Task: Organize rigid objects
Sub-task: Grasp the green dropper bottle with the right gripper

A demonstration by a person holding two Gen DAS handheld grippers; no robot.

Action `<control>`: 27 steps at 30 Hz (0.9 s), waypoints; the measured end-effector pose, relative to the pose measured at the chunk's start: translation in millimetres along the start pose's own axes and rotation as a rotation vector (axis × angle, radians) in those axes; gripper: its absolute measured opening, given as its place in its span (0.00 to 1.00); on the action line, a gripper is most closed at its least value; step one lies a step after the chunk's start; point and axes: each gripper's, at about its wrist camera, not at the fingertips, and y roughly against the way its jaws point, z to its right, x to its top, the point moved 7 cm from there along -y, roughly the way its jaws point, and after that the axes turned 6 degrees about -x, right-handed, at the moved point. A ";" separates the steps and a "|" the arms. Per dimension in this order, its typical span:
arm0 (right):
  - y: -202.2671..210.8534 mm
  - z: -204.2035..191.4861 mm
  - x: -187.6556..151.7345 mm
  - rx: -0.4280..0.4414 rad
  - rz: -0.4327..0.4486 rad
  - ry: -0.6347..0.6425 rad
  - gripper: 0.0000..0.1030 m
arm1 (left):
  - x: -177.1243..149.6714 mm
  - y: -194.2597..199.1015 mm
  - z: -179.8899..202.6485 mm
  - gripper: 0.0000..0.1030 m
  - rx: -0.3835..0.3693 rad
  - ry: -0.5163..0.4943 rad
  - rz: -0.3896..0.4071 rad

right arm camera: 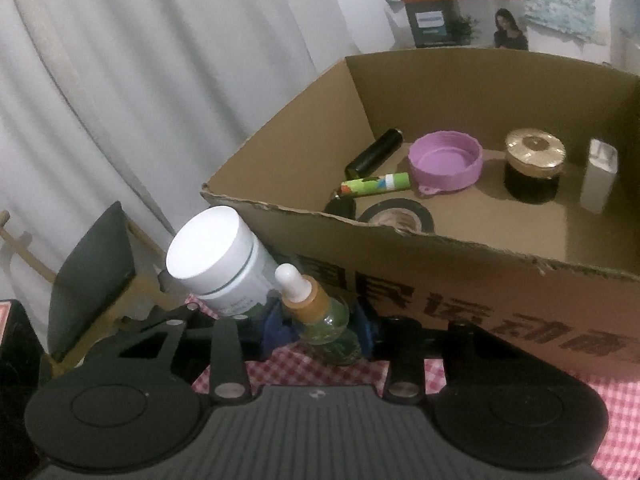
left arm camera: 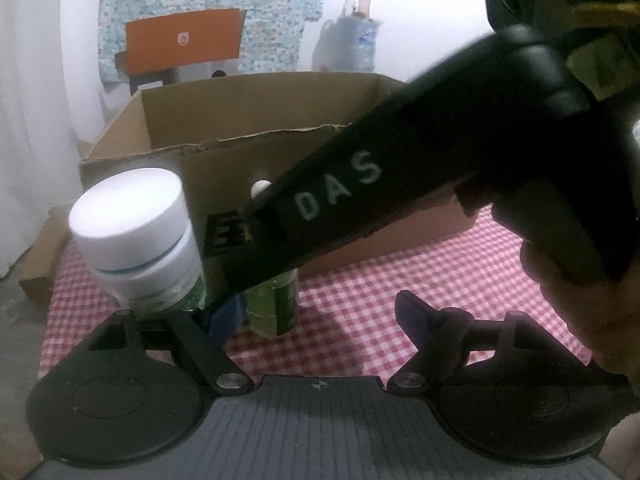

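A small glass dropper bottle (right arm camera: 308,300) with a white tip stands on the checked cloth against the front wall of the cardboard box (right arm camera: 460,304). My right gripper (right arm camera: 320,330) is shut on it, a blue pad pressing each side. Just left of it stands a white-capped jar (right arm camera: 216,248), touching neither gripper. In the left wrist view my left gripper (left arm camera: 320,308) is open. The dropper bottle (left arm camera: 276,308) is between its pads, close to the left one, and the jar (left arm camera: 136,232) is outside that pad. One of the right gripper's fingers (left arm camera: 340,208) slants across this view.
Inside the box lie a black tube (right arm camera: 374,152), a green stick (right arm camera: 376,184), a purple lid (right arm camera: 446,164), a gold-lidded jar (right arm camera: 534,168), a white case (right arm camera: 600,176) and a tape roll (right arm camera: 396,216). A person's hand (left arm camera: 580,300) grips the right handle. A dark chair (right arm camera: 92,280) stands left.
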 end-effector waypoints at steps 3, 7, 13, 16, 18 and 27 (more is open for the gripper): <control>6.0 7.2 -3.9 -0.005 0.002 -0.022 0.39 | 1.4 -1.5 6.6 0.80 -0.024 -0.004 -0.004; 15.5 20.0 -10.0 -0.023 0.013 -0.054 0.39 | 1.9 -6.1 19.8 0.79 -0.054 -0.026 -0.011; 33.9 41.8 -20.3 -0.053 0.026 -0.105 0.39 | 2.1 -14.0 42.0 0.79 -0.111 -0.055 -0.026; 43.5 53.4 -26.9 -0.070 0.034 -0.130 0.39 | 3.7 -18.0 53.5 0.79 -0.134 -0.066 -0.033; 50.1 60.6 -31.7 -0.079 0.040 -0.148 0.39 | 4.7 -20.2 59.2 0.79 -0.151 -0.073 -0.037; 63.7 74.0 -39.2 -0.072 0.069 -0.202 0.39 | 10.3 -35.0 54.3 0.76 -0.090 -0.112 -0.058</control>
